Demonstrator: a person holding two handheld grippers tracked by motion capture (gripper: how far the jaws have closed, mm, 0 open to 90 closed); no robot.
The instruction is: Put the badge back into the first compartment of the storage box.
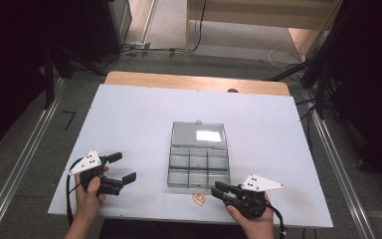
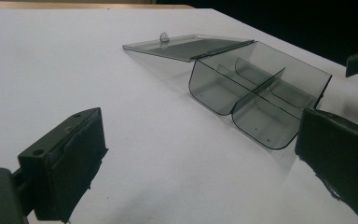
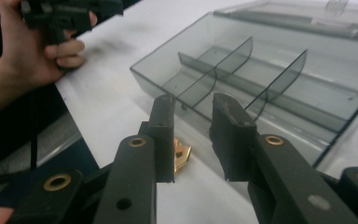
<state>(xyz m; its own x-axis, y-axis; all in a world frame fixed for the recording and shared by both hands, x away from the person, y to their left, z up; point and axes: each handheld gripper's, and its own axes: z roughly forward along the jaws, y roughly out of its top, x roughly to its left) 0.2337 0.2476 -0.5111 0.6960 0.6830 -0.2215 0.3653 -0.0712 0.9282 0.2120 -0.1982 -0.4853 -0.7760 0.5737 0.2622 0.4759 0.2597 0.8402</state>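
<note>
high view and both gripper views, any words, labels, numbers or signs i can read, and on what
None can be read. The clear plastic box carries no label or print. The grey plate on the left gripper and on the right gripper has only black dots, no letters. The small gold piece shows no marking.

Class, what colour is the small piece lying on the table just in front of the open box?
Shiny gold small piece, clearest in the right gripper view.

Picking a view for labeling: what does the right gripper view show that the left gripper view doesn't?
Right gripper view: a small gold piece on the table beside the left jaw of the right hand-held gripper, and the person's hand holding the left hand-held gripper.
Left gripper view: the lid's latch tab, plus bare white table.
Both: the open clear compartment box, compartments empty.
</note>
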